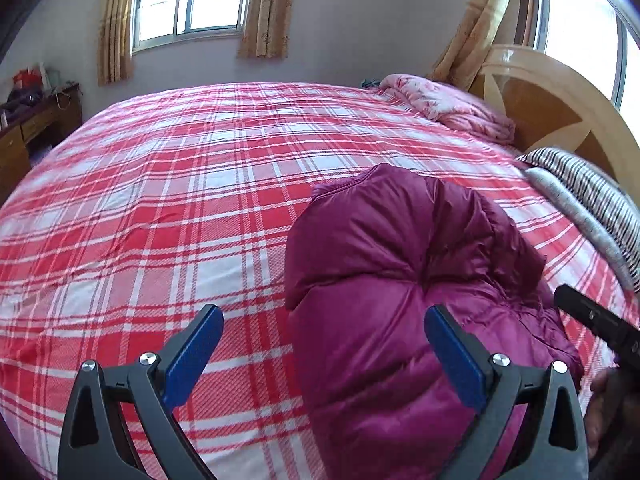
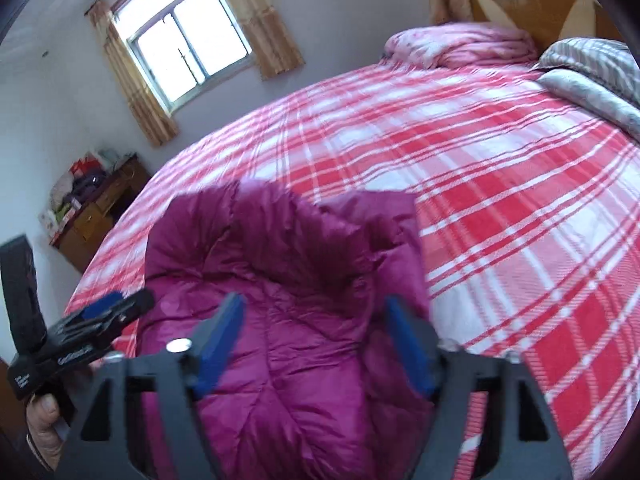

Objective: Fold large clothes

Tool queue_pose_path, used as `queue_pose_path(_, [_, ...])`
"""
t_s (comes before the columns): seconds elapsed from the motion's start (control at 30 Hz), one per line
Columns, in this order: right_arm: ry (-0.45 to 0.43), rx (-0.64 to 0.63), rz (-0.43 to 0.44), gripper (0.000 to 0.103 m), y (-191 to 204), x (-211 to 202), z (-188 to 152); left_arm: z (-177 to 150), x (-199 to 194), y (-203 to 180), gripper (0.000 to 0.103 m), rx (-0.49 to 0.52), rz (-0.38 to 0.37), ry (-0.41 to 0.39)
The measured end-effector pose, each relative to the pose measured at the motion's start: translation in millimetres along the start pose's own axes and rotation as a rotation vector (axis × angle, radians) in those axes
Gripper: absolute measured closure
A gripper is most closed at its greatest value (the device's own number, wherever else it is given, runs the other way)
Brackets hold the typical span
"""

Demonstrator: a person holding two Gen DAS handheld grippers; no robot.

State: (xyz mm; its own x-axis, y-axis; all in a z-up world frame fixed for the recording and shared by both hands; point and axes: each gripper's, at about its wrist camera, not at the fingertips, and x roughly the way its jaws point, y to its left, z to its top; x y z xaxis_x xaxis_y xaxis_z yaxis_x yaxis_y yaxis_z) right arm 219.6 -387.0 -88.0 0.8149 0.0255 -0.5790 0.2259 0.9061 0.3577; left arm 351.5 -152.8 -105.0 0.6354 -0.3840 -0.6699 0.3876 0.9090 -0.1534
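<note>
We hold both claws above the purple down jacket, which lies bunched on the plaid bed sheet. The left gripper is wide and grips nothing; the jacket sits ahead of it, under its right finger. The right gripper is also wide, with the jacket directly between and below its fingers. We think the slippery, puffy cloth can slide out of a shallow pinch, or we catch the sheet together with it.
</note>
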Motion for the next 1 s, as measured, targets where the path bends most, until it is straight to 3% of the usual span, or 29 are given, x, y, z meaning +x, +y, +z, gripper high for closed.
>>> queue_pose_path(0.1, [0.056,0.054,0.044,0.01,-16.9,3.0,1.3,-13.5,-4.8,16.7,0.002,-0.072,-0.076,0.047])
queue_pose_path(0.2, [0.122,0.071,0.071,0.012,-24.9,17.0,-4.8,-26.0,8.1,14.8,0.002,-0.094,-0.107,0.098])
queue_pose_path(0.37, [0.205,0.068,0.127,0.016,-31.4,35.9,-15.0,-35.9,16.4,10.5,0.002,-0.117,-0.152,0.096])
queue_pose_path(0.53, [0.228,0.134,0.244,0.035,-40.9,45.9,-22.7,-38.0,24.6,2.7,0.002,-0.107,-0.169,0.093])
queue_pose_path(0.6, [0.249,0.14,0.296,0.055,-37.6,47.4,-27.0,-37.3,27.5,0.9,0.002,-0.105,-0.199,0.1])
queue_pose_path(0.63, [0.253,0.148,0.309,0.059,-37.2,47.2,-28.2,-36.8,26.8,-2.9,0.011,-0.098,-0.227,0.1])
queue_pose_path(0.67, [0.247,0.15,0.314,0.068,-35.6,44.6,-29.0,-36.0,25.8,-8.8,0.03,-0.085,-0.26,0.1])
queue_pose_path(0.7, [0.237,0.143,0.315,0.075,-32.6,40.2,-29.2,-35.2,22.8,-15.8,0.034,-0.065,-0.261,0.104])
queue_pose_path(0.77, [0.212,0.106,0.294,0.079,-22.5,27.3,-29.9,-33.2,12.4,-30.8,0.047,-0.003,-0.215,0.099])
queue_pose_path(0.87, [0.19,0.078,0.288,0.081,-7.8,13.9,-29.7,-30.4,-6.2,-33.6,0.059,-0.001,-0.174,0.106])
queue_pose_path(1.0, [0.16,0.063,0.326,0.081,19.2,-5.4,-32.8,-32.1,-42.6,-27.0,0.062,-0.013,-0.142,0.044])
